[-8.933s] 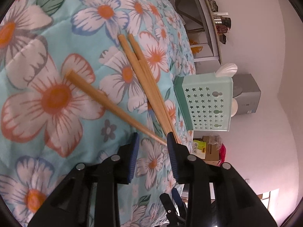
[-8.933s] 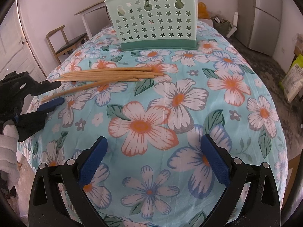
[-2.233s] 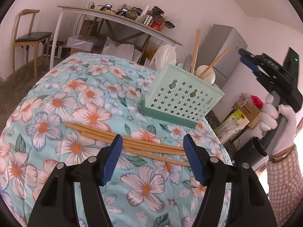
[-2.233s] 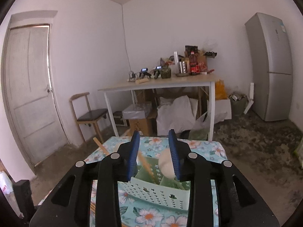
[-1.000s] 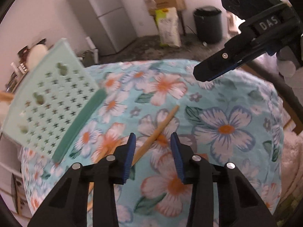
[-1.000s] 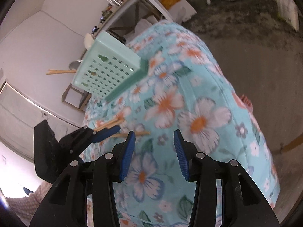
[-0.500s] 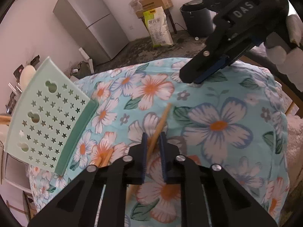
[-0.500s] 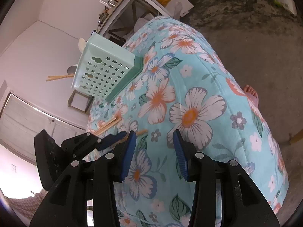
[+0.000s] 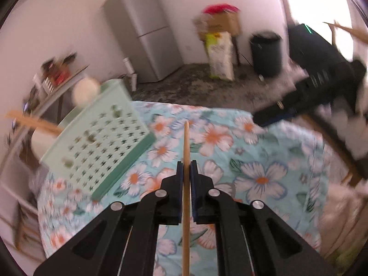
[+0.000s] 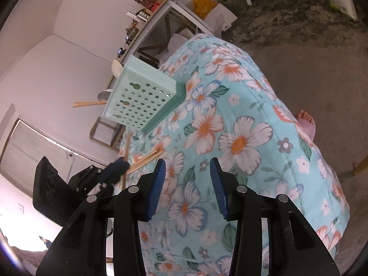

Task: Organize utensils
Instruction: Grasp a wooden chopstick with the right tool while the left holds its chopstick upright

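My left gripper (image 9: pixel 186 163) is shut on one wooden chopstick (image 9: pixel 186 138), which stands up between its pads, lifted off the floral tablecloth (image 9: pixel 264 161). To its left sits the mint-green star-holed utensil basket (image 9: pixel 99 147), holding a white spoon (image 9: pixel 85 89) and chopsticks (image 9: pixel 30 122). In the right wrist view my right gripper (image 10: pixel 187 163) hangs open over the cloth with nothing between its fingers. Further chopsticks (image 10: pixel 147 158) lie on the cloth beside the left gripper (image 10: pixel 115 168), below the basket (image 10: pixel 142 96).
A grey fridge (image 9: pixel 142 30), a black bin (image 9: pixel 266 53) and bags stand along the far wall. A cluttered white side table (image 10: pixel 161 16) is behind the basket. A person's bare foot (image 10: pixel 307 119) is on the floor by the table's edge.
My left gripper closed on a chopstick lying on the cloth and lifted it, its view swinging up towards the room. My right gripper stayed open and drifted slightly.
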A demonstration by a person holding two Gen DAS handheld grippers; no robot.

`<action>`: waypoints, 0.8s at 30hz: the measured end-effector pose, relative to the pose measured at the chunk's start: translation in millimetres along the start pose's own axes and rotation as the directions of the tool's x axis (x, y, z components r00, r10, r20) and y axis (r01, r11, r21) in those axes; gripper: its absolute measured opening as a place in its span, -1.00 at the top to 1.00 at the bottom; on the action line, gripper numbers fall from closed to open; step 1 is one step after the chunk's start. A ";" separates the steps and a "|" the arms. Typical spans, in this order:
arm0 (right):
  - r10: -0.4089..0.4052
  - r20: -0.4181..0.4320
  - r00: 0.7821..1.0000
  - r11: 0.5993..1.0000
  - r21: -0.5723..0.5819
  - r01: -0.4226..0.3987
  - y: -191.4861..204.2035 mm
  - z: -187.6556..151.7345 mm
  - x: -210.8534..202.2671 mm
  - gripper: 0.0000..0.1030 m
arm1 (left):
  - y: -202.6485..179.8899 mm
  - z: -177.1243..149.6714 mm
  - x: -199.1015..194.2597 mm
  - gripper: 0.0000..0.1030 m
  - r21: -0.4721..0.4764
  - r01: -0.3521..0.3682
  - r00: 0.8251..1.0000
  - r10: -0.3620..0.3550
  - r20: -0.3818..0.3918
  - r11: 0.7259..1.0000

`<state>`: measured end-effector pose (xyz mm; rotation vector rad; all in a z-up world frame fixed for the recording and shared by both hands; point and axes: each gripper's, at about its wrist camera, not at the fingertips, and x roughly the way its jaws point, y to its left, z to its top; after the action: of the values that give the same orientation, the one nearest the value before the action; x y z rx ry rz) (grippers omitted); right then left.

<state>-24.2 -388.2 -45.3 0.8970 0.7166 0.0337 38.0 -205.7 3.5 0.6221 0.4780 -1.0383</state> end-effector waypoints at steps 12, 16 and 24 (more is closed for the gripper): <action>0.095 -0.015 0.995 0.995 0.016 -0.095 29.3 -6.0 10.4 0.23 | 99.4 -41.2 -84.6 0.90 -0.677 0.130 0.984 -0.011 0.177 0.725; 0.164 -0.057 0.985 0.984 0.081 -0.159 36.0 -3.8 34.8 0.24 | 108.3 -75.7 -95.4 0.90 -0.788 0.135 0.982 0.026 0.189 0.601; 0.208 -0.165 0.964 0.960 0.223 -0.169 38.8 -3.4 107.5 0.35 | 111.4 -113.5 -105.8 0.90 -0.855 0.147 0.977 0.062 0.204 0.498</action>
<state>66.7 -327.2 -78.3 1.1720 0.8171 0.2199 83.7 -20.6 14.7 -0.4337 0.7553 -0.7481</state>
